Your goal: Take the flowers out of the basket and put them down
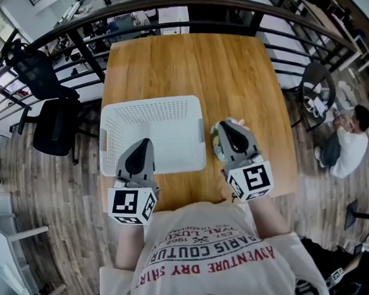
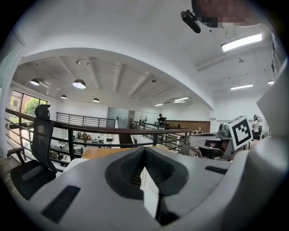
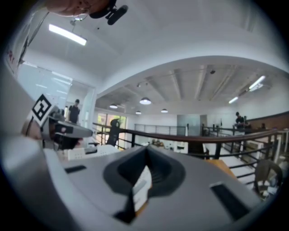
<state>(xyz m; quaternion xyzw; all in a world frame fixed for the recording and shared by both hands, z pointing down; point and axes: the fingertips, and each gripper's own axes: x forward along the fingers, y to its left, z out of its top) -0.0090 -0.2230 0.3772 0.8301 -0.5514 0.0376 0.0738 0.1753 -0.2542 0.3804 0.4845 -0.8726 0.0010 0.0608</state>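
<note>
Your printed shirt (image 1: 209, 259) is filling the bottom of the head view, and just past it you are holding both grippers over the near edge of the wooden bench (image 1: 192, 63). Your left gripper (image 1: 143, 143) is hovering above the near left part of the white basket (image 1: 164, 108). Your right gripper (image 1: 223, 126) is hanging over the flowers (image 1: 216, 146), which are lying on the bench just beside the basket's right wall, outside it.

Only the head view is showing the flowers, a small pale green and cream cluster mostly hidden under that gripper. Both gripper views are looking out across the room instead, taking in ceiling lights and a dark railing (image 2: 109, 129), and the left one is also catching the marker cube (image 2: 240, 131) of the right gripper.

The left gripper view is showing its jaws resting together, with a strip of the basket's hole-pierced plastic showing through the thin slit. The right jaws are sitting closed too, with only a sliver of white and wood grain in their slit.

The basket is rectangular with rounded corners and a smooth floor, the bench is warm planked wood, and the jaws are matte grey with dark ribbed pads.
</note>
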